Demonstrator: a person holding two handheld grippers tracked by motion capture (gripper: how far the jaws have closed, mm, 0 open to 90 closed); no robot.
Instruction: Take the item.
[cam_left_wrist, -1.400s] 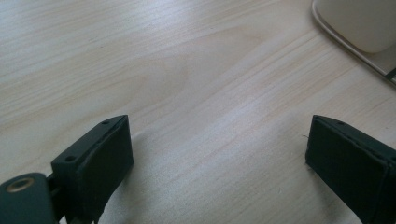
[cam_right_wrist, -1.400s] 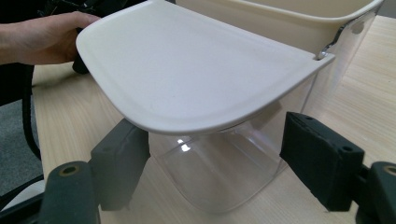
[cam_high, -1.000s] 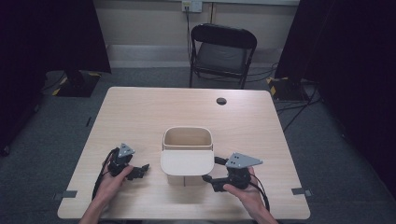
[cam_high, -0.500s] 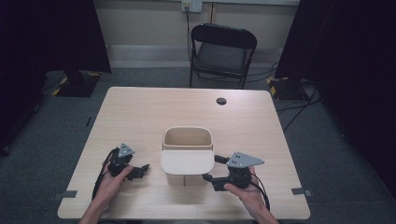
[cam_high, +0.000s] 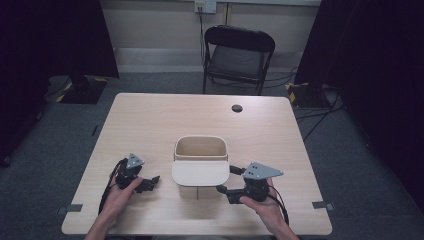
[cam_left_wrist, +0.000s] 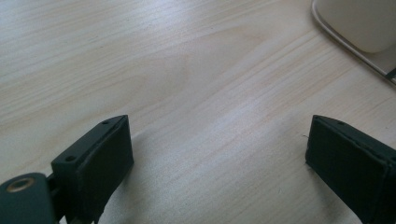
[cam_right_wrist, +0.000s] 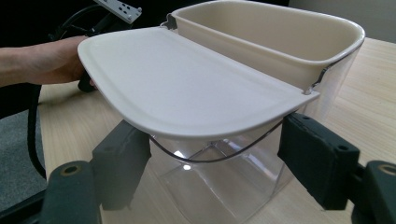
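Note:
A clear plastic bin (cam_high: 200, 165) with a cream rim stands in the middle of the table (cam_high: 165, 120). Its cream lid (cam_high: 200, 173) (cam_right_wrist: 187, 84) is swung open and juts flat toward the near edge. My right gripper (cam_high: 224, 180) (cam_right_wrist: 215, 163) is open just right of the bin, its jaws spread under the lid on either side of the clear wall (cam_right_wrist: 219, 182). My left gripper (cam_high: 154, 181) (cam_left_wrist: 219, 154) rests low on the table left of the bin, open, with bare wood between its jaws. The bin's corner (cam_left_wrist: 359, 23) shows at the top right of the left gripper view.
A small black disc (cam_high: 237, 108) lies on the far part of the table. A black folding chair (cam_high: 239, 55) stands beyond the far edge. The person's left hand (cam_right_wrist: 46, 60) and its cable show behind the lid in the right gripper view.

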